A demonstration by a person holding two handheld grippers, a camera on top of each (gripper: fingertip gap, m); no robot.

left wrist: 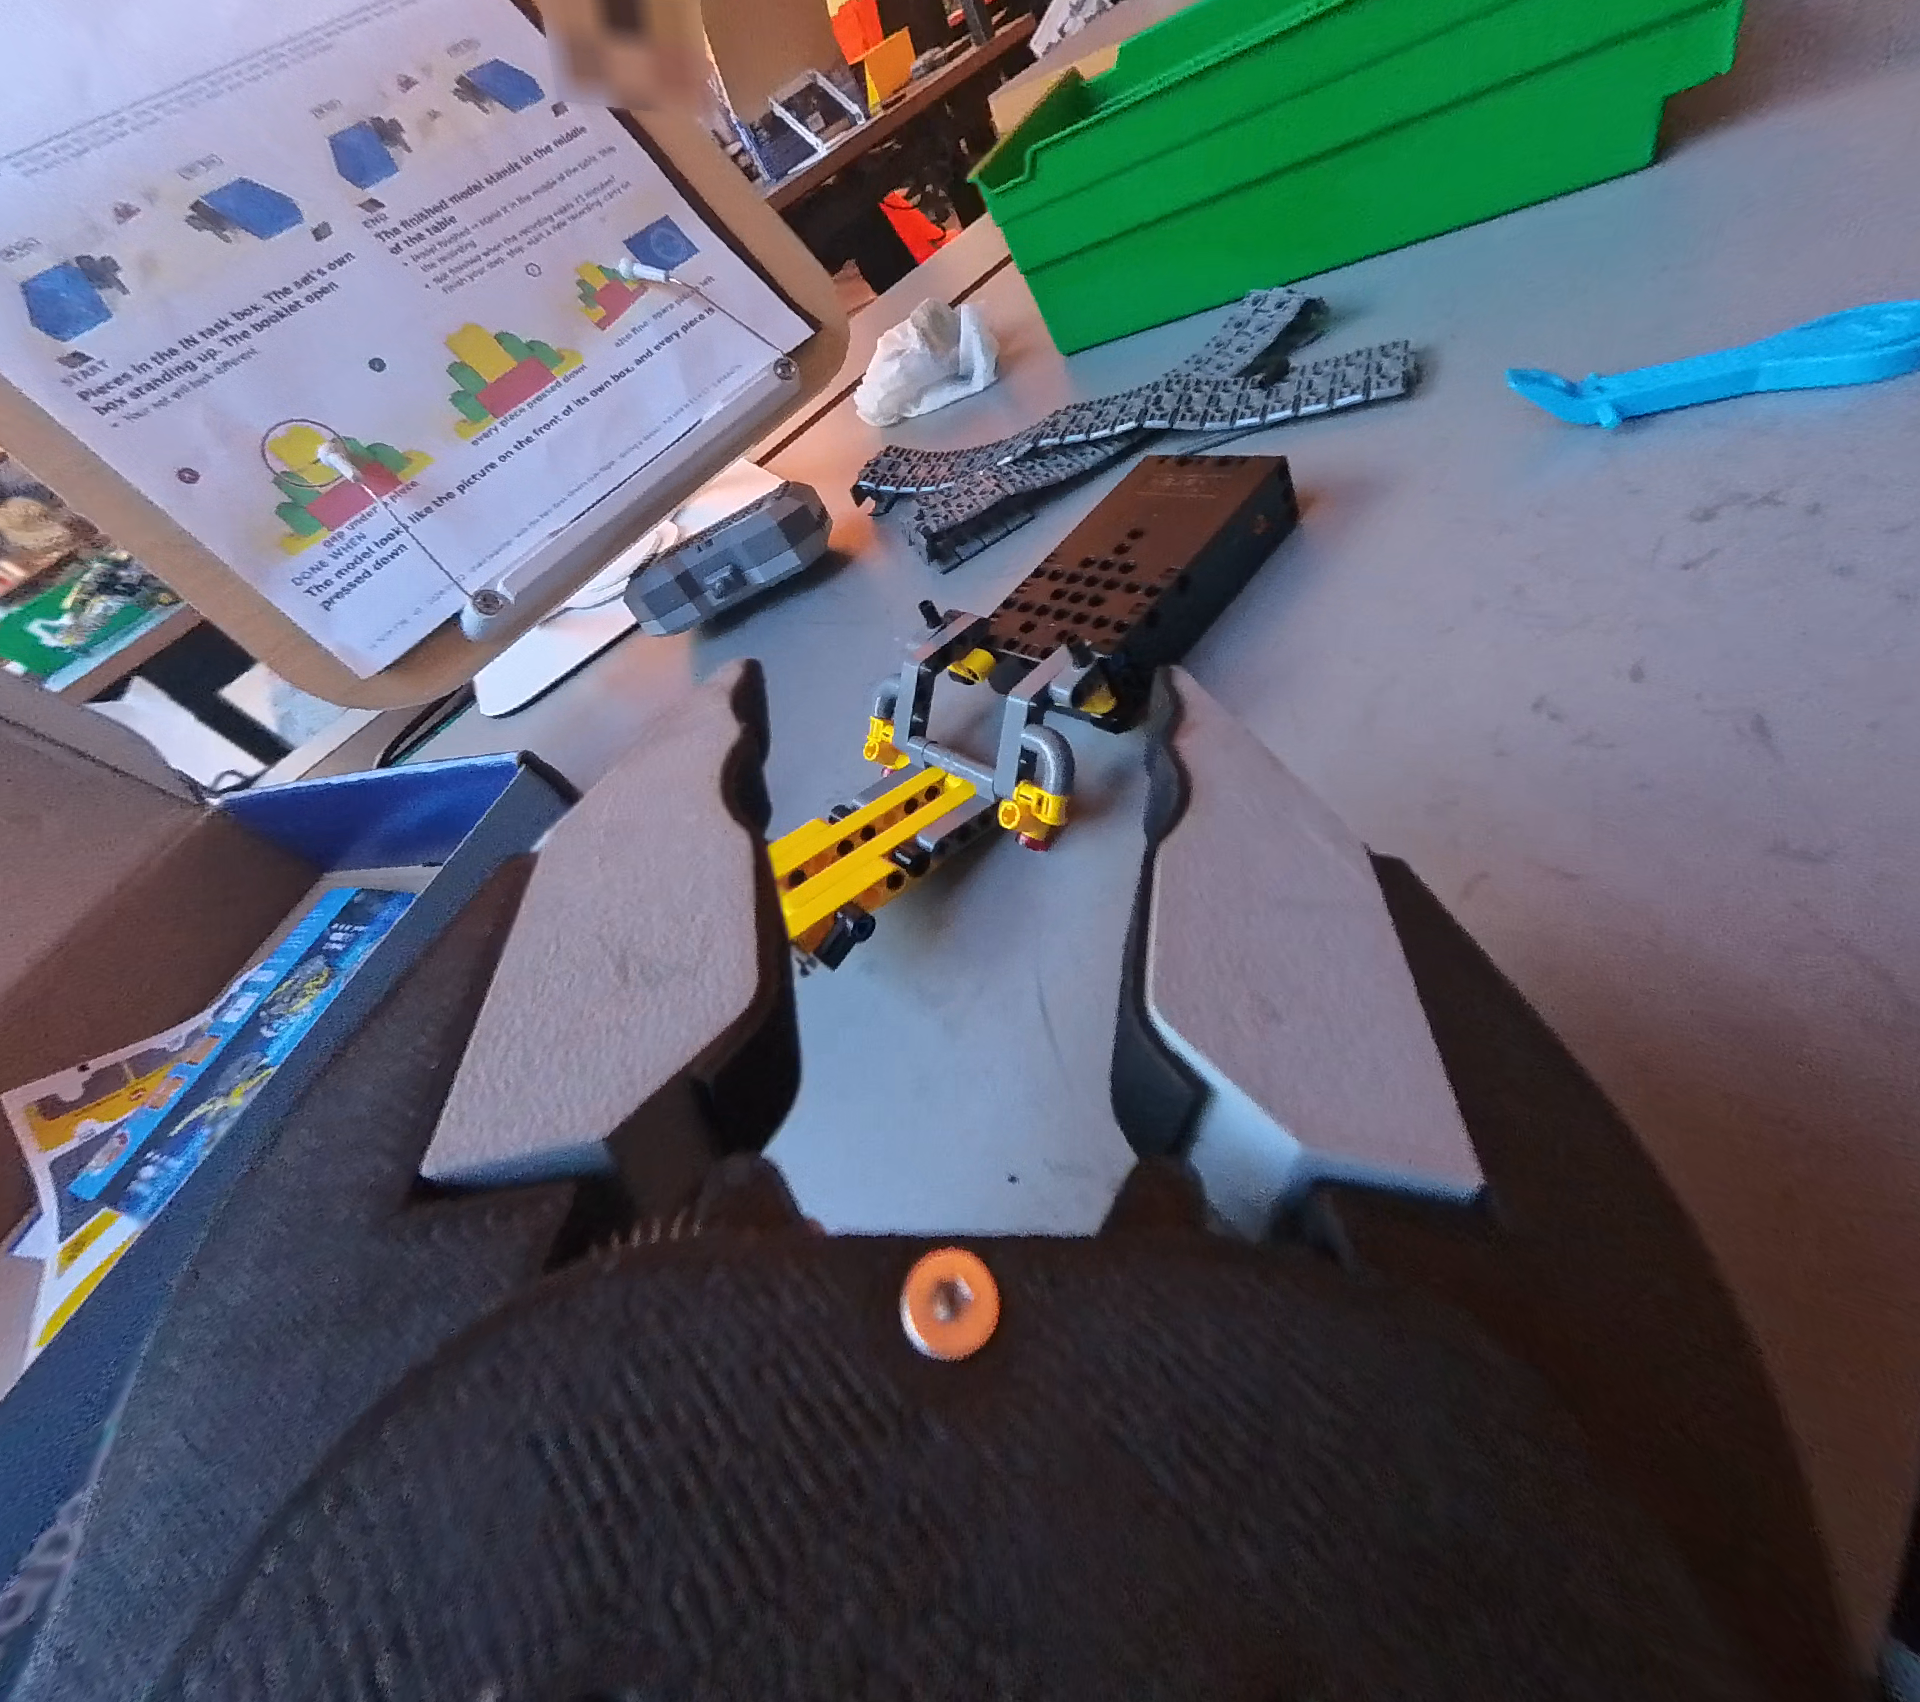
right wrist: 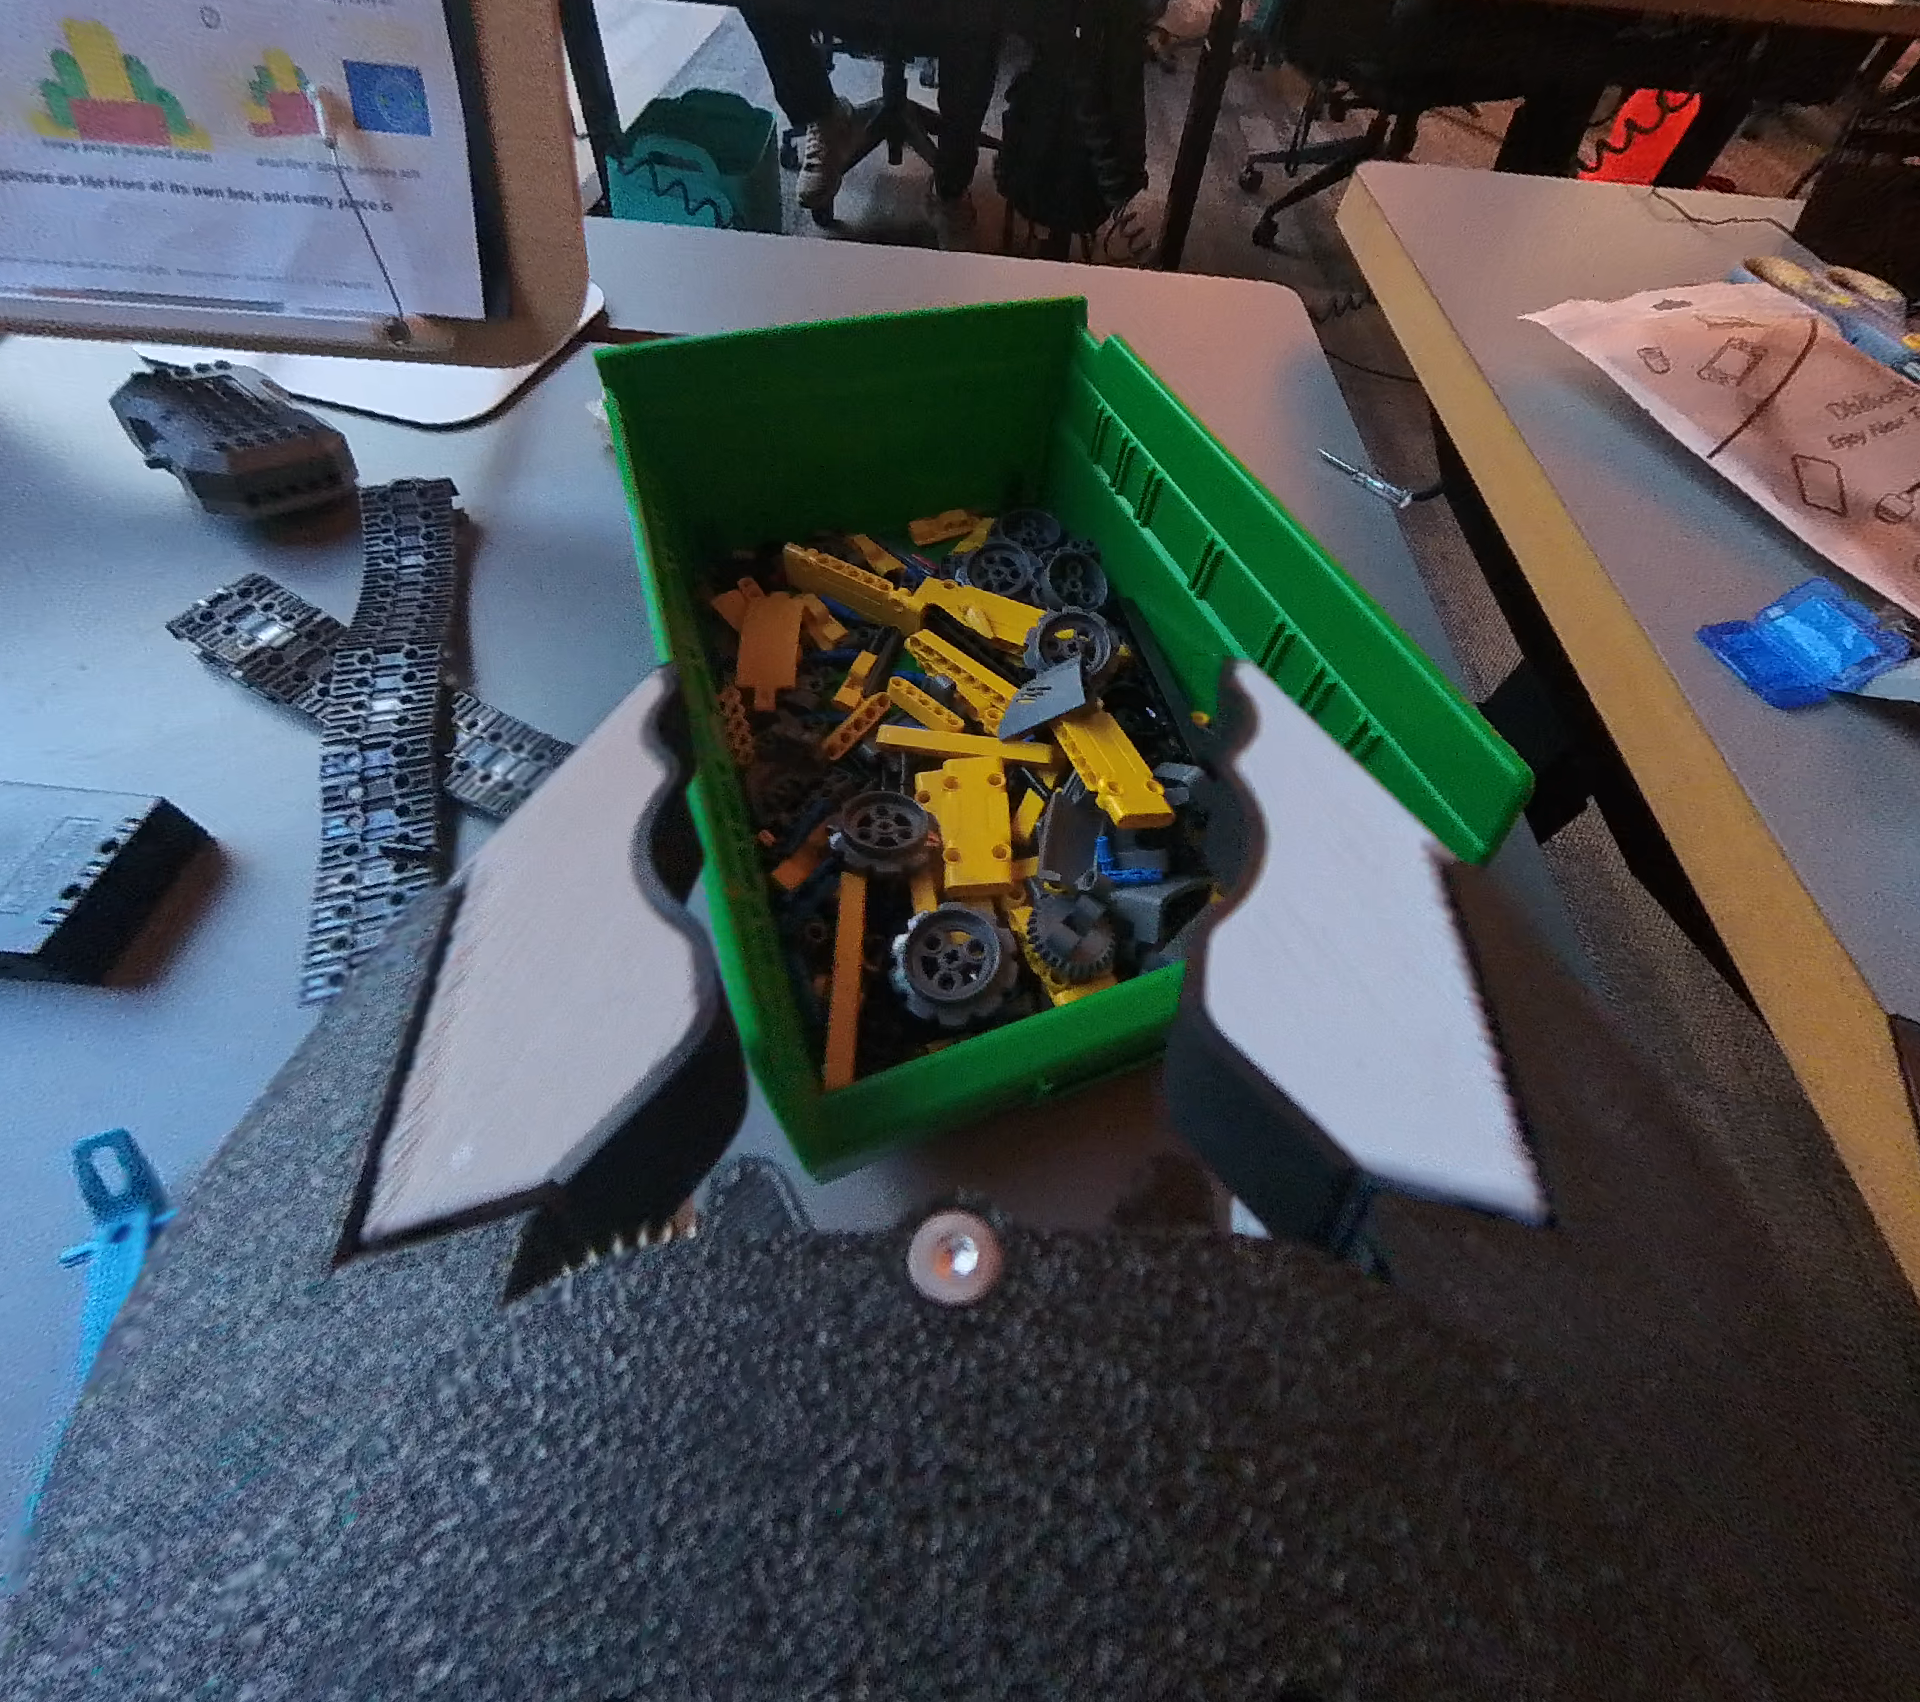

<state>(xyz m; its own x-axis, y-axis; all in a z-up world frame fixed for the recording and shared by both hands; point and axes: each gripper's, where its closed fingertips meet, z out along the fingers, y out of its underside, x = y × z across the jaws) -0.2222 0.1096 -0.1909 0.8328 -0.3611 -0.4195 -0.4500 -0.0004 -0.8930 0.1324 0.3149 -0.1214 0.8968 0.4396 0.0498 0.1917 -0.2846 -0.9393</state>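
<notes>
My left gripper (left wrist: 961,696) is open and empty, low over the grey table (left wrist: 1558,769). Between its fingertips lies a partly built model of grey frame pieces and yellow beams (left wrist: 935,779), joined to a black perforated block (left wrist: 1143,551). My right gripper (right wrist: 951,707) is open and empty, hovering over a green bin (right wrist: 883,426). The bin holds a heap of yellow, grey and black building pieces and several grey wheels (right wrist: 951,956). The same green bin (left wrist: 1403,94) shows at the far right of the left wrist view.
Black track-link strips (left wrist: 1132,426) (right wrist: 384,717) and a dark grey block (left wrist: 727,561) (right wrist: 234,437) lie on the table. A blue plastic tool (left wrist: 1714,374) (right wrist: 109,1237) lies nearby. An instruction sheet on a stand (left wrist: 343,218) (right wrist: 229,42) stands at left. A crumpled white wrapper (left wrist: 925,364), a blue box (left wrist: 343,873). The left gripper's tips are roughly 40 centimetres from the right gripper's.
</notes>
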